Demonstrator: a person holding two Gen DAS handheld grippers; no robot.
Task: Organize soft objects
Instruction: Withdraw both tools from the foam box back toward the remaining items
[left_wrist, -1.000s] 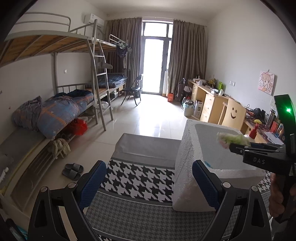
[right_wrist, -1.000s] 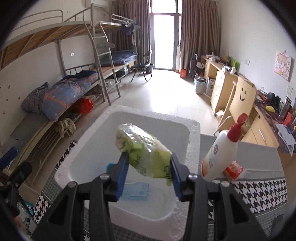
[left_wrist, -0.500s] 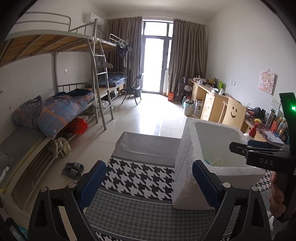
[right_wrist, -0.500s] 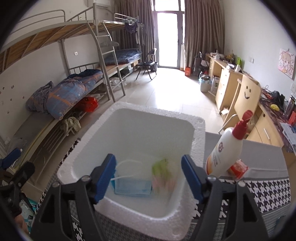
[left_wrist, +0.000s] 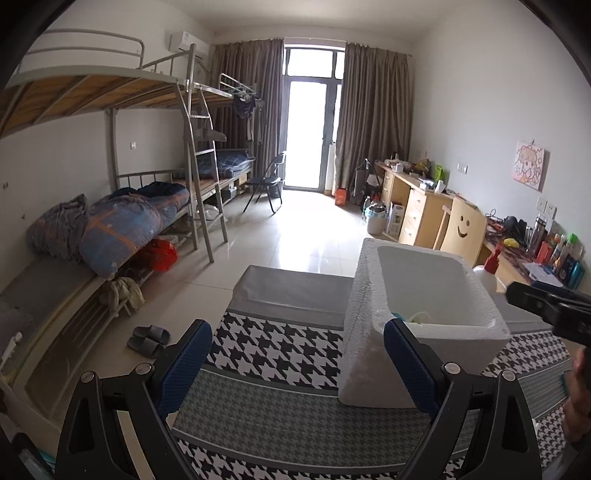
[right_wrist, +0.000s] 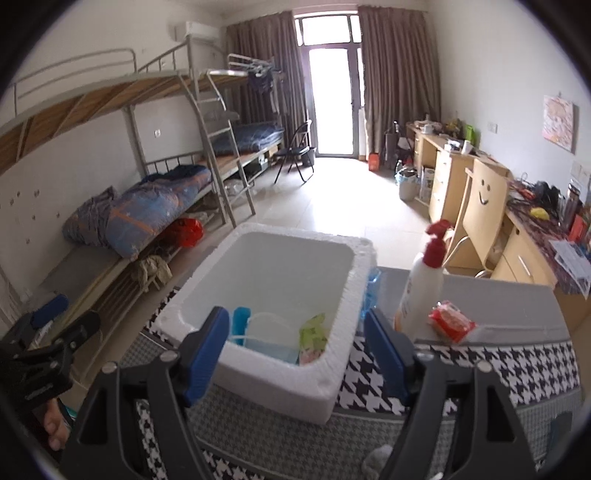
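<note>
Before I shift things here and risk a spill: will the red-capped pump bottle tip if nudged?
Probably. The pump bottle stands tall and narrow, so a high nudge would likely topple it. Its smooth plastic looks slippery. The red packet beside its base might get knocked.

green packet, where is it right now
In the right wrist view the green packet lies inside the foam box, near its right wall, beside the blue mask.

No legible words, brands or numbers in either view. Only sign: a smiley face (left_wrist: 461, 227) drawn in black on the back of the wooden chair (left_wrist: 466, 232). Printing on the white pump bottle (right_wrist: 415, 295) and on the red packet (right_wrist: 451, 322) too blurred to read.
</note>
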